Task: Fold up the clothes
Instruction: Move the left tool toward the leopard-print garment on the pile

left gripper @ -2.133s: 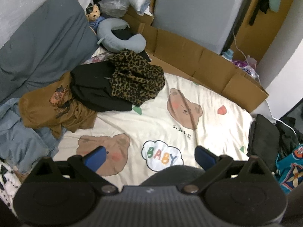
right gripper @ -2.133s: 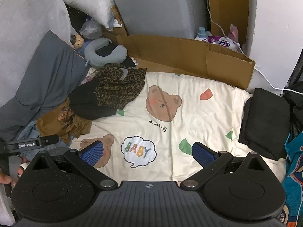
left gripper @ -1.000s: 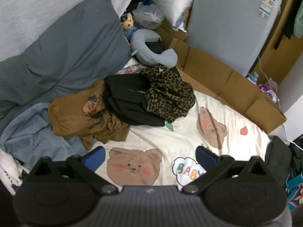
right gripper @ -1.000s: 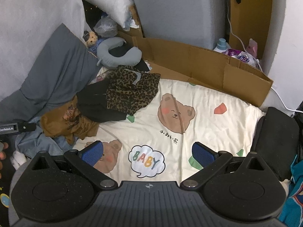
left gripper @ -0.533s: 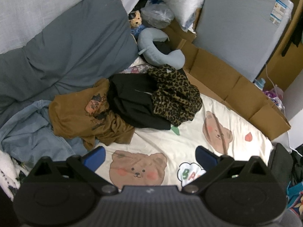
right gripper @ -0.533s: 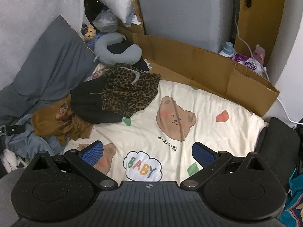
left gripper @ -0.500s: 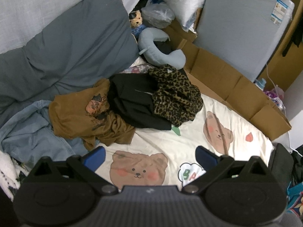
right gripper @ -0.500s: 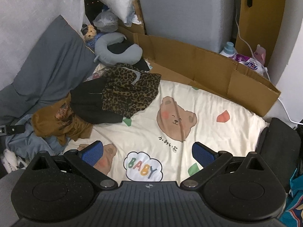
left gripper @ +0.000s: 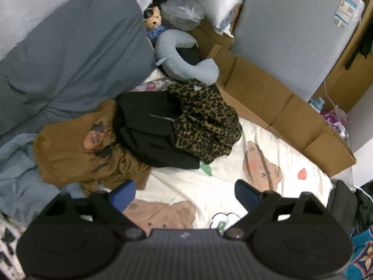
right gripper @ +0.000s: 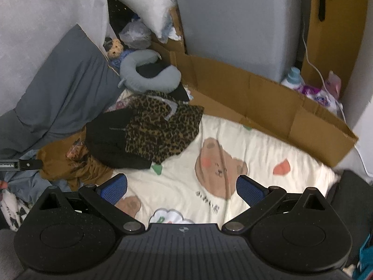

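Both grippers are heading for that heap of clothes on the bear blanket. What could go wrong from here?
1. The leopard-print garment lies over the black garment, which overlaps the brown shirt; a grab may lift several at once.
2. The left gripper, open and empty, its jaws just narrowing a little, sits near the brown shirt's edge and the blue cloth; it could pinch both.
3. The right gripper, open, hangs over the bear blanket and might catch that instead.

I'm looking into a cluttered bedroom at home — a cream bear-print cotton bedsheet [right gripper: 256,154] fills the centre, a big grey pillow [left gripper: 70,53] leans at upper left, a small plush teddy bear [left gripper: 153,19] and a grey-blue U-shaped neck pillow [left gripper: 179,63] sit above the sheet — flattened brown cardboard [right gripper: 256,98] edges it.
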`<state>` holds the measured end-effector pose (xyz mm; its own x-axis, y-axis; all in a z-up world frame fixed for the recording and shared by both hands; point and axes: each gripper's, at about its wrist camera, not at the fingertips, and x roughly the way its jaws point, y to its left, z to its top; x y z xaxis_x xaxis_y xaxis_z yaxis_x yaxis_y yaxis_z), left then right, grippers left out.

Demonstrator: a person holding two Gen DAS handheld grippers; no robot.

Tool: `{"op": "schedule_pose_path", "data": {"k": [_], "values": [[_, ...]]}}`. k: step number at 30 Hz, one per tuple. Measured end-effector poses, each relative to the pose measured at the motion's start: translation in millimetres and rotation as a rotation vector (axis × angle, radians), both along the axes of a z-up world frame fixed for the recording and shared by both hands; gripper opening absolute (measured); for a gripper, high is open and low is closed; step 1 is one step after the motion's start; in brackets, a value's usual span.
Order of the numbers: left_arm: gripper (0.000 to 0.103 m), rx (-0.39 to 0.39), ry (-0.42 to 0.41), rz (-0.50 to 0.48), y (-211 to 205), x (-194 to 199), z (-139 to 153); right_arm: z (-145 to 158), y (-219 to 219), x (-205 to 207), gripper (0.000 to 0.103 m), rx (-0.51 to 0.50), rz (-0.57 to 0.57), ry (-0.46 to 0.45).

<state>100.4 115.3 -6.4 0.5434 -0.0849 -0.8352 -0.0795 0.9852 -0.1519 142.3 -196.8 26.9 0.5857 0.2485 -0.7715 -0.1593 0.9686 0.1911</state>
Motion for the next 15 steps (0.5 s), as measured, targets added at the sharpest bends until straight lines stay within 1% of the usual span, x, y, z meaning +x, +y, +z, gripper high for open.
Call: {"op": "schedule_pose_path", "data": {"k": [4,6,8,11,15], "values": [[0.091,0.002,-0.006,-0.019,-5.5,20.7,-10.9,-12.7,-0.2,19.0,0.103,0.022,0.022,-0.003],[0.087,0.011,-0.01,-0.026,-7.8,30.6,-16.9,-20.6,2.1,28.1,0.103,0.017,0.037,-0.001],[0.084,0.016,-0.014,-0.037,-9.6,40.9,-24.5,-26.9,5.1,36.7,0.103,0.002,0.056,-0.018],[0.077,-0.005,-0.012,-0.046,-10.0,57.6,-40.1,-38.8,7.5,50.8,0.103,-0.002,0.076,-0.037],[0.071,-0.012,-0.008,-0.057,-10.9,78.3,-64.3,-61.3,11.4,71.0,0.102,0.008,0.123,-0.042]]}}
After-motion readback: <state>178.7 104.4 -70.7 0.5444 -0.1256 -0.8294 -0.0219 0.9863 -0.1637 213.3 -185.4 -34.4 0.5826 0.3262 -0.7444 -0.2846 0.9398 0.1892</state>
